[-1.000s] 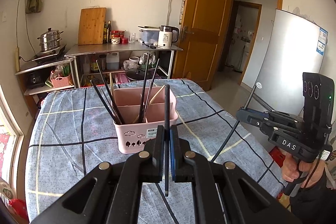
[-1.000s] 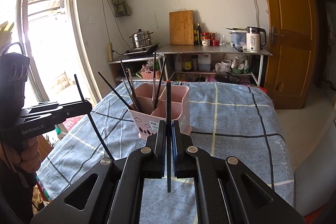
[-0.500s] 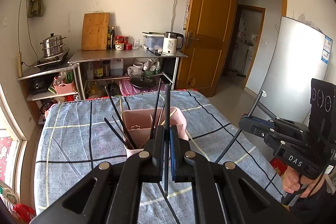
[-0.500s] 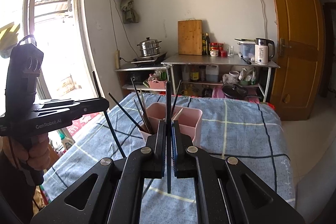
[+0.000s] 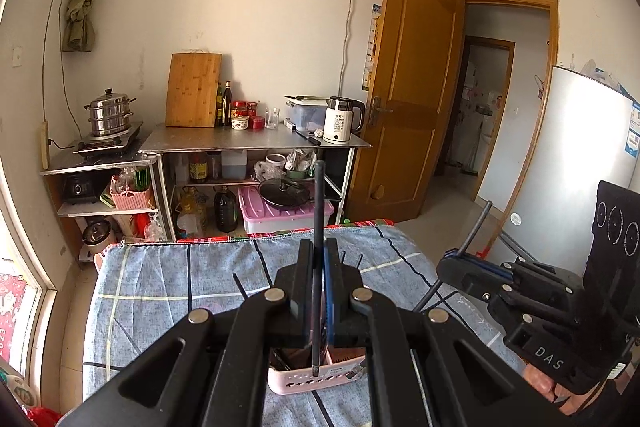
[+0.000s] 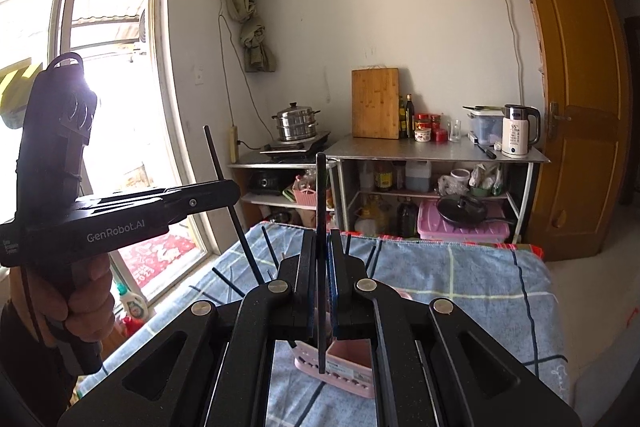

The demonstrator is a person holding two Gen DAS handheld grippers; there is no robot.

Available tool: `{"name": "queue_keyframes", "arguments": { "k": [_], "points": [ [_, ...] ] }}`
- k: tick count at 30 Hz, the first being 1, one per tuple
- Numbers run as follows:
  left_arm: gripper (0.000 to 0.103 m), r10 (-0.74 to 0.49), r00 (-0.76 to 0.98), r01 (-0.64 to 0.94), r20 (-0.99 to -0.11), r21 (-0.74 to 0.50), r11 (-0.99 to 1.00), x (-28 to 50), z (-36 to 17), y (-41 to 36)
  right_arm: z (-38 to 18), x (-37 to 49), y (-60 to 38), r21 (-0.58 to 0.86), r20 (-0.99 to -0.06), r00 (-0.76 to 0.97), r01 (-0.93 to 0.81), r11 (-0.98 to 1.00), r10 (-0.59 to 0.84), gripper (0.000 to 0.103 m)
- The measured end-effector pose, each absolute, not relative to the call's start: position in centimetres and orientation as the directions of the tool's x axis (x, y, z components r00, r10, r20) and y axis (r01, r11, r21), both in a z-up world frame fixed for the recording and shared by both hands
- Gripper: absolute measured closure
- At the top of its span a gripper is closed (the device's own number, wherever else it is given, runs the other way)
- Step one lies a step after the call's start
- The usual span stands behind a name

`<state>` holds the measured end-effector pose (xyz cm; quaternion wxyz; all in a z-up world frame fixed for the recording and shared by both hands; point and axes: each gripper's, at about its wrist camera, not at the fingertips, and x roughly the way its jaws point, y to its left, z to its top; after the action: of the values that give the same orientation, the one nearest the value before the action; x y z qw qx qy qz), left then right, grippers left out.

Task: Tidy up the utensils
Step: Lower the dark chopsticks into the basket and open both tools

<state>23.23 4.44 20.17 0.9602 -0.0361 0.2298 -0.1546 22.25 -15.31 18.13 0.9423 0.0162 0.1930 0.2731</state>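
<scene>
My left gripper [image 5: 318, 251] is shut on a black chopstick [image 5: 318, 203] held upright. My right gripper [image 6: 322, 239] is shut on another black chopstick [image 6: 321, 195], also upright. The pink utensil holder [image 5: 304, 381] stands on the blue checked tablecloth [image 5: 180, 279], low in both wrist views and mostly hidden behind my fingers; it also shows in the right wrist view [image 6: 344, 367]. Tips of several black chopsticks [image 6: 224, 277] stick up from it. The right gripper shows at the right of the left wrist view [image 5: 456, 267], the left gripper at the left of the right wrist view [image 6: 228, 193].
A metal shelf rack [image 5: 256, 147] with a kettle, jars, cutting board and steamer pot stands behind the table. A wooden door [image 5: 404, 99] is open at the right. A white fridge [image 5: 568, 163] stands to the right. A window [image 6: 112, 67] is on the left.
Both grippers rose with their chopsticks still gripped. The pink holder slid down in both views and is now mostly hidden under the fingers.
</scene>
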Motion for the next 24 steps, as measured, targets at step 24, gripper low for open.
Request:
{"name": "queue_keyframes", "arguments": {
  "k": [24],
  "points": [
    [0.098,-0.317,0.794,0.265,-0.518,-0.175,0.948,26.7,13.7,4.9,12.7,26.5,-12.9,0.156,-0.440,0.735,-0.502,0.851,0.515,0.098]
  ]
}}
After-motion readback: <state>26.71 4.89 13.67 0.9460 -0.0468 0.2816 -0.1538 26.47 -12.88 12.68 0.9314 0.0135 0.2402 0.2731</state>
